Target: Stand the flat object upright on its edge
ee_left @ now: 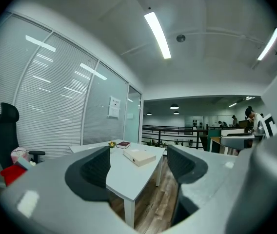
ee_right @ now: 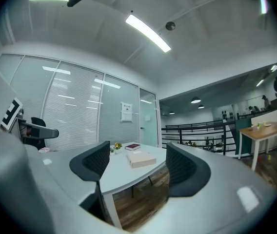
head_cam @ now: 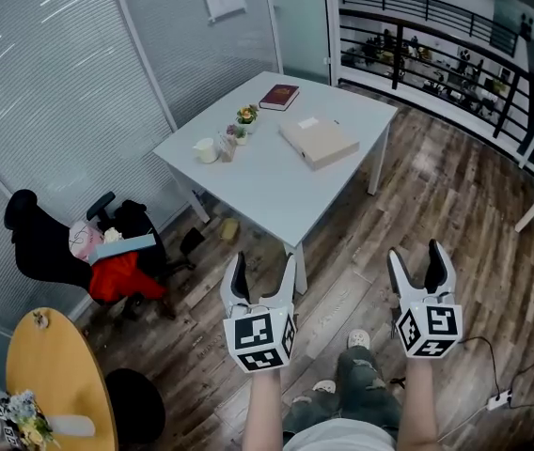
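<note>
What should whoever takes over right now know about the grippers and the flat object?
Grippers: left gripper and right gripper are both open and empty, held short of the white table.
Things: the beige box lies flat on the table. A dark red book lies flat near the far corner.
Done: nothing yet.
Left: approach, grip the beige box, probably the flat object meant, and stand it on its edge.

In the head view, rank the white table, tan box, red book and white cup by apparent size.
white table
tan box
red book
white cup, only slightly smaller than the book
</note>
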